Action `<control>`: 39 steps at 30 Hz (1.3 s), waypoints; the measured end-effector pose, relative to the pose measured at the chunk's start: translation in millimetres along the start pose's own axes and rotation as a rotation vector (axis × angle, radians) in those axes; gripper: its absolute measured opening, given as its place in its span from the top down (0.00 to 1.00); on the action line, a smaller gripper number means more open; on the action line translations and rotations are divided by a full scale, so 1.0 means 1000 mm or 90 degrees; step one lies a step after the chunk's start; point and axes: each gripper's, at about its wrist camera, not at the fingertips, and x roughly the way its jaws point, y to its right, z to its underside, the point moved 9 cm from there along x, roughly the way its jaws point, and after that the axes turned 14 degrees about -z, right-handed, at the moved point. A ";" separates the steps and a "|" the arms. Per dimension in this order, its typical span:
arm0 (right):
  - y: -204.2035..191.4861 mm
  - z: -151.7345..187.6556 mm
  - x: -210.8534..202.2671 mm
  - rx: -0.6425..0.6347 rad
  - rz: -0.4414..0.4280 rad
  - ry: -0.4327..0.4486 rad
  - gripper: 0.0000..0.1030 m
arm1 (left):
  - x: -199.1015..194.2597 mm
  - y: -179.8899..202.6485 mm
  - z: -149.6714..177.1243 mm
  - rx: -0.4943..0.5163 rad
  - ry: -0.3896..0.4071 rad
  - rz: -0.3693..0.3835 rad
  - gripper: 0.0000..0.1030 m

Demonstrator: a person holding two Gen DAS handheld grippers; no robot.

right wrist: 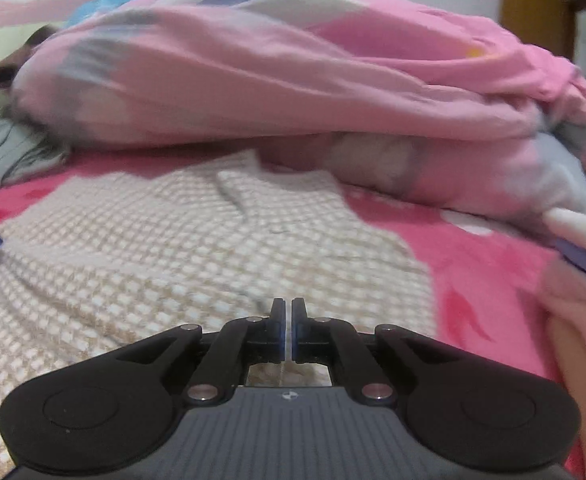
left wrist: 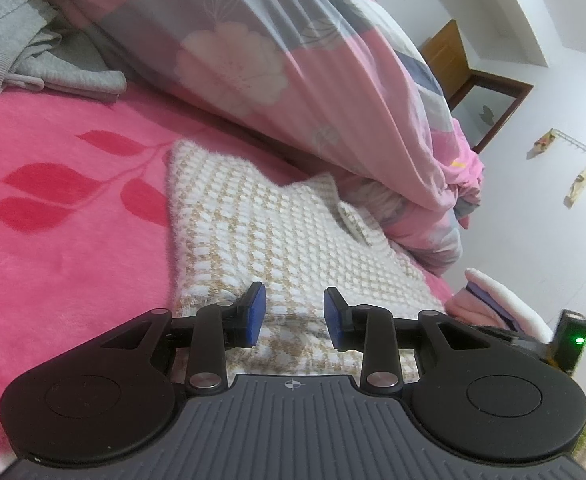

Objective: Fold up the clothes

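Note:
A cream and tan checked knit sweater (left wrist: 261, 232) lies folded flat on the pink bed blanket (left wrist: 53, 260). My left gripper (left wrist: 295, 316) sits low over its near edge with the blue pads apart; the knit shows beneath the gap and nothing is pinched. In the right wrist view the same sweater (right wrist: 173, 240) spreads across the left and centre. My right gripper (right wrist: 291, 320) is over its near right part, shut, with nothing seen between the fingers. The view is blurred by motion.
A bulky pink and grey flowered quilt (left wrist: 293, 60) (right wrist: 293, 80) is heaped just behind the sweater. A grey garment (left wrist: 21, 48) lies at the far left. A stack of folded clothes (left wrist: 501, 300) (right wrist: 581, 240) sits to the right. A wooden cabinet (left wrist: 453, 64) stands by the white wall.

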 end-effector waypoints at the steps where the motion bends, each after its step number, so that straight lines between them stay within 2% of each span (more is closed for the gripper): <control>1: 0.003 0.002 0.004 -0.001 -0.002 -0.004 1.00 | 0.000 0.000 0.000 0.000 0.000 0.000 0.68; 3: 0.014 0.004 0.005 0.013 0.009 -0.003 0.92 | 0.000 0.000 0.000 0.000 0.000 0.000 0.68; 4: 0.020 0.006 0.005 0.020 0.014 -0.003 0.83 | 0.000 0.001 0.000 0.001 0.000 0.000 0.68; 8: 0.050 0.015 -0.004 0.072 0.061 -0.005 0.85 | 0.001 0.001 0.000 -0.001 0.001 0.001 0.68; 11: 0.052 0.010 -0.017 0.109 0.058 0.017 0.85 | 0.001 0.001 0.000 -0.001 0.001 0.001 0.68; 14: 0.028 0.001 -0.020 0.101 0.012 0.036 0.86 | 0.000 0.001 0.001 0.002 0.001 -0.001 0.68; 16: 0.018 0.007 -0.012 0.089 -0.001 0.023 0.85 | 0.001 0.001 0.000 0.004 0.001 -0.002 0.68; 20: 0.026 0.030 0.000 0.094 0.026 0.018 0.85 | 0.002 0.002 0.000 0.011 0.001 -0.005 0.68; 23: 0.028 0.032 -0.002 0.105 0.026 0.033 0.85 | 0.002 0.002 0.001 0.016 0.001 -0.008 0.68; 27: 0.027 0.035 -0.005 0.105 0.024 0.042 0.85 | 0.003 0.007 0.001 0.043 0.000 -0.033 0.68; 30: 0.028 0.034 -0.006 0.105 0.022 0.046 0.84 | 0.004 0.017 0.001 0.086 -0.003 -0.079 0.67; 33: 0.028 0.034 -0.006 0.111 0.017 0.050 0.84 | 0.000 0.032 -0.005 0.094 0.006 -0.112 0.56; 35: 0.030 0.035 -0.007 0.121 0.009 0.054 0.84 | -0.004 0.044 -0.010 0.099 0.020 -0.119 0.42; 37: 0.031 0.035 -0.008 0.130 0.002 0.058 0.84 | -0.005 0.057 -0.008 0.130 0.030 -0.125 0.39; 39: 0.032 0.035 -0.008 0.135 -0.001 0.060 0.84 | 0.004 0.060 0.006 0.163 0.010 -0.165 0.39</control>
